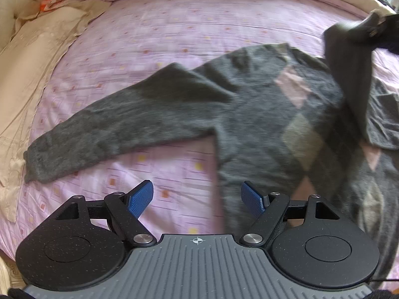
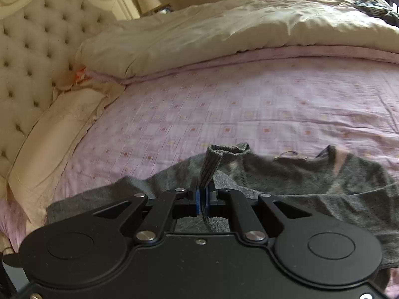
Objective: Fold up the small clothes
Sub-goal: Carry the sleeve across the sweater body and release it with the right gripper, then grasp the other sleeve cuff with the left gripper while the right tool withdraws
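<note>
Folding the grey sweater, spread on the pink bed sheet: the right hand-held gripper is clamped on a sleeve cuff; the left hand-held gripper hovers wide, empty. Carry the sleeve flat across the body, avoiding bunching.

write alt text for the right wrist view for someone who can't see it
The right claw is shut on the ribbed cuff of a grey sweater, lifting the sleeve off a pink patterned bedsheet. Behind lie a cream duvet, a pillow and a tufted headboard.
</note>
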`<state>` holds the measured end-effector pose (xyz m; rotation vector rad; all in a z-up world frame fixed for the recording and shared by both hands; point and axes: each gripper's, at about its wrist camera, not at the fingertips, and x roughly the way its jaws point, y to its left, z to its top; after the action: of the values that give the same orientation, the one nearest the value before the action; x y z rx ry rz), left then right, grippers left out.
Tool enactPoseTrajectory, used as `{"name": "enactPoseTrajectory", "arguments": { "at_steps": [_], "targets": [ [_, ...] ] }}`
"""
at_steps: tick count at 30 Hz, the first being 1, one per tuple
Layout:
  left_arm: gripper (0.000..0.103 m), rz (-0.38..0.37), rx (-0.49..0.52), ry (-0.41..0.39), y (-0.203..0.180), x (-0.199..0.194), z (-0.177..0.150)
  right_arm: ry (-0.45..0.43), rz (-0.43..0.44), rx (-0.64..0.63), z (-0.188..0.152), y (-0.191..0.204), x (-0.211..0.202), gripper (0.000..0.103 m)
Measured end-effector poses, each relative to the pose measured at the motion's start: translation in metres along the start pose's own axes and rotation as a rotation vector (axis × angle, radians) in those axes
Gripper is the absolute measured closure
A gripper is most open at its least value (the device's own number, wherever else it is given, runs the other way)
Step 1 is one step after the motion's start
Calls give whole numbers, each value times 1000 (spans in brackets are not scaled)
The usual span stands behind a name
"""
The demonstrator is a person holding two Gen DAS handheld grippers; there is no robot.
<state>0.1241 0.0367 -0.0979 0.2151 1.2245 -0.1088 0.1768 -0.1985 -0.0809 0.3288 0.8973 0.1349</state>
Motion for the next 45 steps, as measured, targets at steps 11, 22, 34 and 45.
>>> {"name": "enactPoseTrajectory", "arguments": {
  "at_steps": [11, 22, 34, 45],
  "targets": [
    [26, -22, -21, -21, 5, 12, 16, 31, 117, -34, -23, 2, 1, 45],
    [38, -118, 38, -62, -58, 48, 57, 49, -208, 142, -47, -153, -62, 44],
    [65, -117, -37, 11, -66, 102, 81, 40, -329, 356, -70, -258, -75, 45],
    [93, 3, 48, 6, -62, 99, 81, 81, -279, 425, -66, -288, -27, 45]
  ]
}}
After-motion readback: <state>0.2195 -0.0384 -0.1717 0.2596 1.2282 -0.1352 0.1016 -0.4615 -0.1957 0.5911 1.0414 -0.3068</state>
